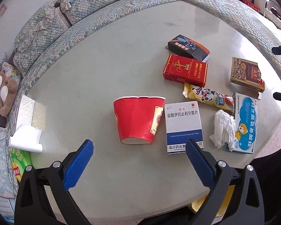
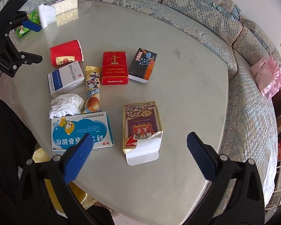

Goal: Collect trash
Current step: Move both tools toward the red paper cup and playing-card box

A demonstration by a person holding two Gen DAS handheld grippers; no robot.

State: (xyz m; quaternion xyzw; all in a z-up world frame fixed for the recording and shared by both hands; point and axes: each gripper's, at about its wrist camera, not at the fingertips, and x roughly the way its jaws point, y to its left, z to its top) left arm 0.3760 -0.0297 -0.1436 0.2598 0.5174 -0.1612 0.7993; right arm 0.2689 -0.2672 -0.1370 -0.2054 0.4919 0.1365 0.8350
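Left claw [image 1: 139, 148] wide open near red cup [image 1: 138, 119], right claw [image 2: 139, 140] open, seemingly empty

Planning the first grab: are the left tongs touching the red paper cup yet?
Apart. The left wrist view shows bare table between the open left tongs and the red paper cup.

Red paper cup [image 1: 139, 120] with white rim and a gold-framed label, at 12 o'clock from the blue ribbed fingers [image 1: 80, 164]. At its 3 o'clock, a white medicine box [image 1: 183, 126] with a blue band. Crumpled tissue [image 1: 223, 128], white. Snack wrapper [image 1: 208, 95], yellow with a black-and-white cartoon cow. Red cigarette pack [image 2: 114, 68] with gold lettering; at its 3 o'clock, a black box [image 2: 143, 63] with blue sparkles and an orange patch. Sofa cover [image 2: 206, 18], pale blue-green with a quilted floral pattern.
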